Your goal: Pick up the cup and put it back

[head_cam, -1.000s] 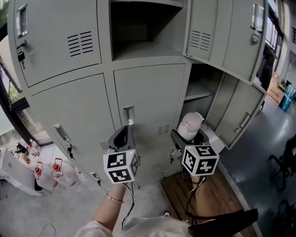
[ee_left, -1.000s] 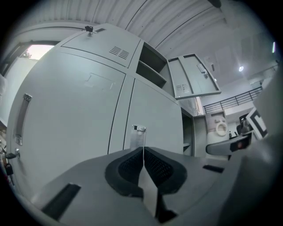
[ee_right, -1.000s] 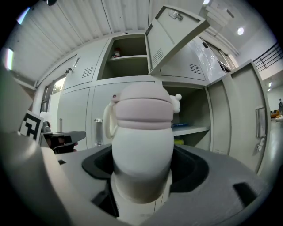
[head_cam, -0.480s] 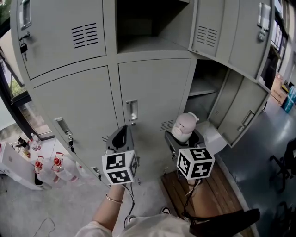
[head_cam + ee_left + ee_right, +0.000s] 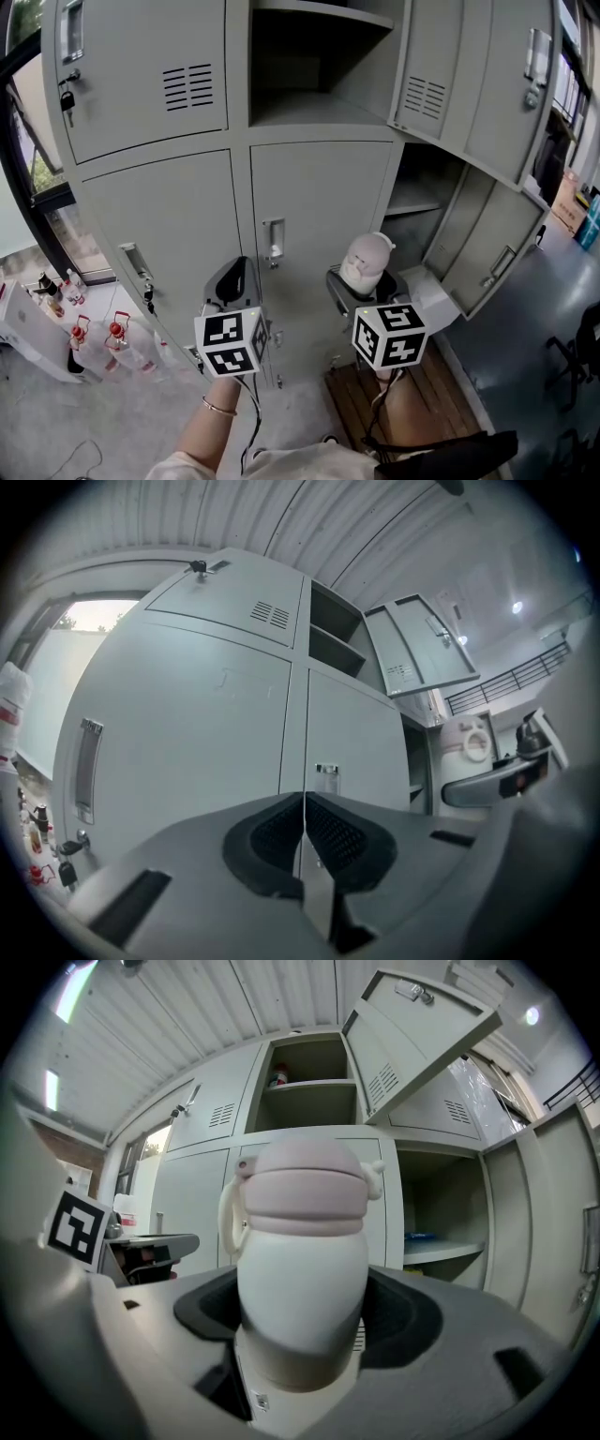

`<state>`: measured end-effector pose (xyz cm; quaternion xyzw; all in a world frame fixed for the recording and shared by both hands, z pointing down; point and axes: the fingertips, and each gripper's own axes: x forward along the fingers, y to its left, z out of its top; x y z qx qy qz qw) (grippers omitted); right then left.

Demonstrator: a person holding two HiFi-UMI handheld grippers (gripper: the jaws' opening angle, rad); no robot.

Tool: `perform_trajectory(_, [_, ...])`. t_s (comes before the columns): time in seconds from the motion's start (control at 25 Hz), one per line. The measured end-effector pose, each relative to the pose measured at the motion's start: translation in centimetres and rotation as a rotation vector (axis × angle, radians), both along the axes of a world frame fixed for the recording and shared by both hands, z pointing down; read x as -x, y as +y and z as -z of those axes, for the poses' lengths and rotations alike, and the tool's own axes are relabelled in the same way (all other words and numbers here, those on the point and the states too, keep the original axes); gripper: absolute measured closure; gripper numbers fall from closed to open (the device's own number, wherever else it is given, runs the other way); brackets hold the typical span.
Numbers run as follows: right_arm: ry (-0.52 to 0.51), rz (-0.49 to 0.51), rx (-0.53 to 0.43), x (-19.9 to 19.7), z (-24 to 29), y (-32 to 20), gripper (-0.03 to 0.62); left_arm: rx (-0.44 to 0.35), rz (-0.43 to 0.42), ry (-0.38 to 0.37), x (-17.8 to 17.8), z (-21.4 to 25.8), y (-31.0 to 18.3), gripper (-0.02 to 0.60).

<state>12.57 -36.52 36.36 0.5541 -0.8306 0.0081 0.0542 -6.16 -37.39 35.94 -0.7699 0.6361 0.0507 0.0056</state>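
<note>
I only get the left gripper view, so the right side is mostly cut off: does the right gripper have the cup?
Observer: Yes. The right gripper view shows the cup upright between the right gripper's jaws, which press on its body.
Operator: Anything in the lower open locker?
Observer: A blue thing lies on its shelf; I cannot tell what it is.

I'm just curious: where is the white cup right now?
Head view, right of centre: the cup is clamped in the right gripper, held before the grey lockers.
</note>
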Motion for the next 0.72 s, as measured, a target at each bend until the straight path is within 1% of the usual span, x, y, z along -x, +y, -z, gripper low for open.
perform_trajectory(0.2, [-0.009,0.038,-0.020,0.8,3.1,-1.0,0.250,-0.031,0.008,0.009,1.1,3.0,-0.3,0.571])
perform_trajectory(0.32, [-0.041,0.079,-0.050,1.3,5.7,-1.5,0.250,-0.064,-0.008,-0.011,1.2,5.3,-0.3,0.571])
perform_trajectory(0.4, [-0.057,0.111,-0.065,1.6,7.5,-1.7,0.250,-0.087,-0.024,-0.010,1.2,7.0,-0.3,0.571])
perform_trajectory(0.52, [-0.042,0.134,-0.086,1.9,9.9,-2.0,0.250,-0.116,-0.032,-0.010,1.3,9.5,-0.3,0.571])
perform_trajectory(0.6, [-0.030,0.146,-0.097,2.0,11.4,-2.2,0.249,-0.136,-0.028,-0.022,1.5,11.3,-0.3,0.571])
perform_trajectory(0.72, [-0.031,0.173,-0.107,2.1,13.8,-2.7,0.249,-0.172,-0.016,-0.016,2.0,14.0,-0.3,0.571])
